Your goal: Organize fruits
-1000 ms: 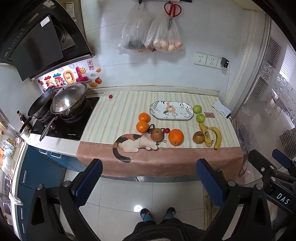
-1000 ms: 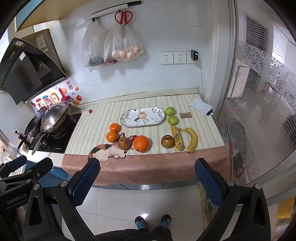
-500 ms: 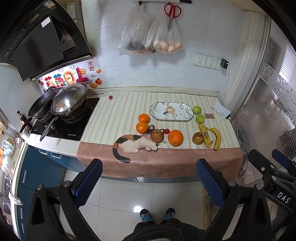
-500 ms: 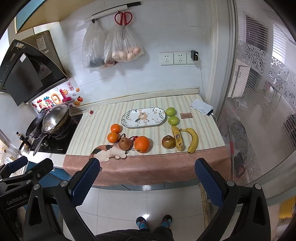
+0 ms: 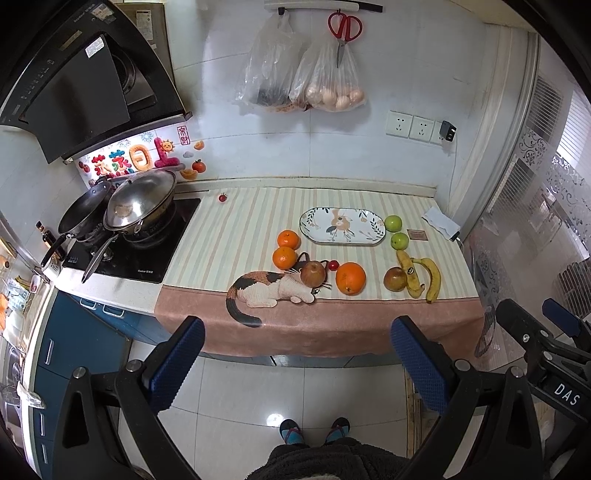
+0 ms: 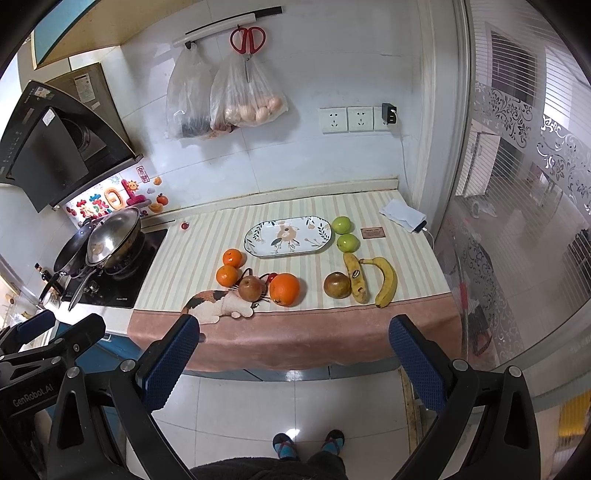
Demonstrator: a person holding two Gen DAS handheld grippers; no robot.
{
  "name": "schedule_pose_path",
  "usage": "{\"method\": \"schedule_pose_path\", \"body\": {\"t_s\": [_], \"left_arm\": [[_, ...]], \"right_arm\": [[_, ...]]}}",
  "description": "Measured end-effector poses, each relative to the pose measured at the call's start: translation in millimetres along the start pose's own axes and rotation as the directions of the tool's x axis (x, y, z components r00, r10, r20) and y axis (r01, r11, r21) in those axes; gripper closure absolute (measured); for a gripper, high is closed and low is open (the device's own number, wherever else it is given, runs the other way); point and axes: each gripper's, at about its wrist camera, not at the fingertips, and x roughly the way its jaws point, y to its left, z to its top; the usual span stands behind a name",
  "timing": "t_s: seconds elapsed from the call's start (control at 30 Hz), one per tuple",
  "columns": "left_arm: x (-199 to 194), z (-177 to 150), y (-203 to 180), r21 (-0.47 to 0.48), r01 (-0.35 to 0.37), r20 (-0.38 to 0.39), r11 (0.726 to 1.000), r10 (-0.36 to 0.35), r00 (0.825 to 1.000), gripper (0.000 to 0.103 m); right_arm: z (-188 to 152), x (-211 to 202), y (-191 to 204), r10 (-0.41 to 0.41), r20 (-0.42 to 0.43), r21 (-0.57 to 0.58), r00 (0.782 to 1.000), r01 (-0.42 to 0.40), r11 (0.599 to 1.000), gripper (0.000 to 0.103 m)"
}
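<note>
An empty oval patterned plate (image 5: pixel 342 230) (image 6: pixel 288 240) lies on the striped counter cloth. Left of it sit two small oranges (image 5: pixel 285 248). In front lie a brown apple (image 5: pixel 313 273), a cherry tomato (image 5: pixel 333 264) and a large orange (image 5: pixel 350 278) (image 6: pixel 284 289). To the right are two green apples (image 5: pixel 396 232) (image 6: pixel 344 232), another brown apple (image 5: pixel 395 278) and two bananas (image 5: pixel 421 276) (image 6: pixel 373 278). My left gripper (image 5: pixel 297 362) and right gripper (image 6: pixel 293 360) are both open and empty, held back from the counter above the floor.
A stove with two pans (image 5: pixel 122 210) stands at the left. Bags and red scissors (image 5: pixel 343 31) hang on the wall. A folded white cloth (image 5: pixel 441 223) and a small card (image 5: pixel 416 234) lie at the counter's right end. A glass partition (image 6: pixel 517 221) is on the right.
Both views have shifted slightly; the counter and fruits sit a little higher and nearer in frame. Nothing on the counter has moved.
</note>
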Motion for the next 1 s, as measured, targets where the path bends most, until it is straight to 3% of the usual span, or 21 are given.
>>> {"method": "schedule_pose_path", "body": {"t_s": [1.0], "left_arm": [[-6.6,5.7,1.8,0.000,0.005,0.016,1.000,-0.005,1.000,0.000]], "right_arm": [[4.4,-4.2,-1.0,0.005,0.013,-0.008,1.000,-0.005,1.000,0.000]]}}
